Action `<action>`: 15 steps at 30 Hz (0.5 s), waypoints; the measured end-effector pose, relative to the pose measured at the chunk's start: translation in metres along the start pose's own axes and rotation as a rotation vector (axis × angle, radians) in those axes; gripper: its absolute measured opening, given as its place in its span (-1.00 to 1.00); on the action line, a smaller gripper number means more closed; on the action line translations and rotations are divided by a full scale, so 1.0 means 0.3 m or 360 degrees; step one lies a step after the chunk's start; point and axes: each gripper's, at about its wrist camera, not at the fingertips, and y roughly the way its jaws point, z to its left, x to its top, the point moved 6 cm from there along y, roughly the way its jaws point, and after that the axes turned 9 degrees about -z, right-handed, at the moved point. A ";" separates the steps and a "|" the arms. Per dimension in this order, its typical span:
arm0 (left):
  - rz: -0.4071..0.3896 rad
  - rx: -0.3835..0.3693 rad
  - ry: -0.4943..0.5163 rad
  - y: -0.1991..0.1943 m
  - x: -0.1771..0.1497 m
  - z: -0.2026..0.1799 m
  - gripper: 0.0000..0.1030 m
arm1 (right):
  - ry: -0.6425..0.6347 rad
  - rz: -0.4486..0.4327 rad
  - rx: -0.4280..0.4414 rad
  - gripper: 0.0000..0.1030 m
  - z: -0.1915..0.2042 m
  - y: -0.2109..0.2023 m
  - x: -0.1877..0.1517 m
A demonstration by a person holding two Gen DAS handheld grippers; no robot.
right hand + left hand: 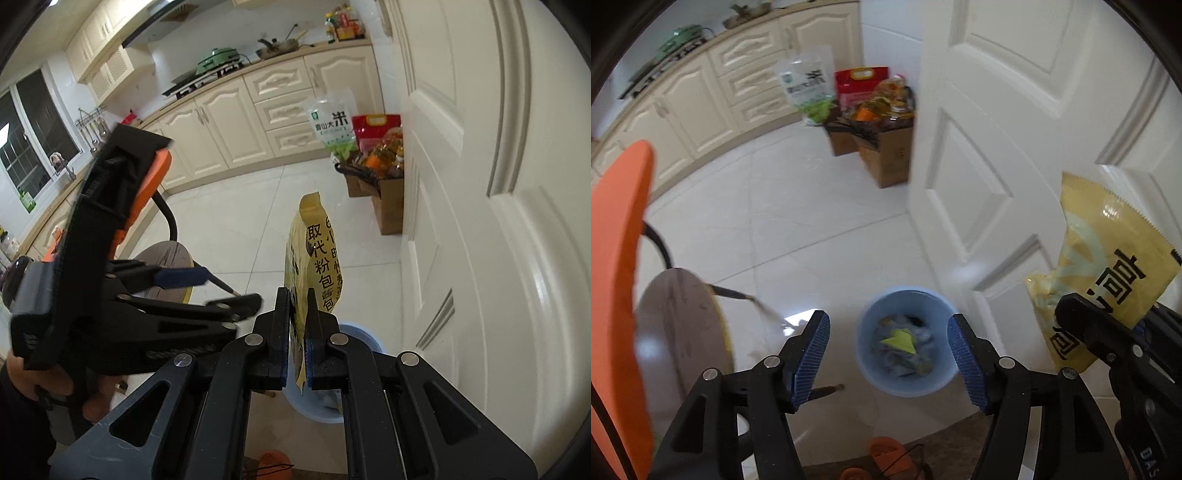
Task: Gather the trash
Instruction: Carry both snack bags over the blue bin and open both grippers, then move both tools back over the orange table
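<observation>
- The white panelled door stands open on the right, just beside the bin.
- A round stool with an orange back stands left of the bin.
- The blue waste bin sits on the tiled floor, holding crumpled scraps (one yellow-green).
- The yellow packet stands upright, pinched by the right gripper above the bin.
- The left gripper hangs over the bin, jaws spread and holding nothing.
</observation>
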 end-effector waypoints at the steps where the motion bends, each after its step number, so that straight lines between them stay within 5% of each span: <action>1: -0.0009 0.0008 -0.0004 -0.008 -0.008 -0.001 0.21 | 0.0007 0.0006 0.0006 -0.86 0.002 0.009 -0.007; 5: -0.0041 0.0023 -0.0025 -0.048 -0.018 0.006 0.21 | 0.0015 0.0030 -0.0009 -0.81 0.012 0.059 -0.016; 7: -0.0067 0.0029 -0.0033 -0.081 -0.028 0.026 0.21 | 0.0021 0.0043 -0.0066 -0.55 0.012 0.082 -0.016; 9: -0.0089 0.0027 -0.0048 -0.124 -0.034 0.037 0.22 | 0.0037 0.0054 -0.0085 0.07 0.018 0.086 -0.015; 15: -0.0203 -0.0009 -0.0084 -0.292 -0.068 0.093 0.27 | 0.0012 -0.0010 -0.0080 0.31 0.108 -0.021 0.034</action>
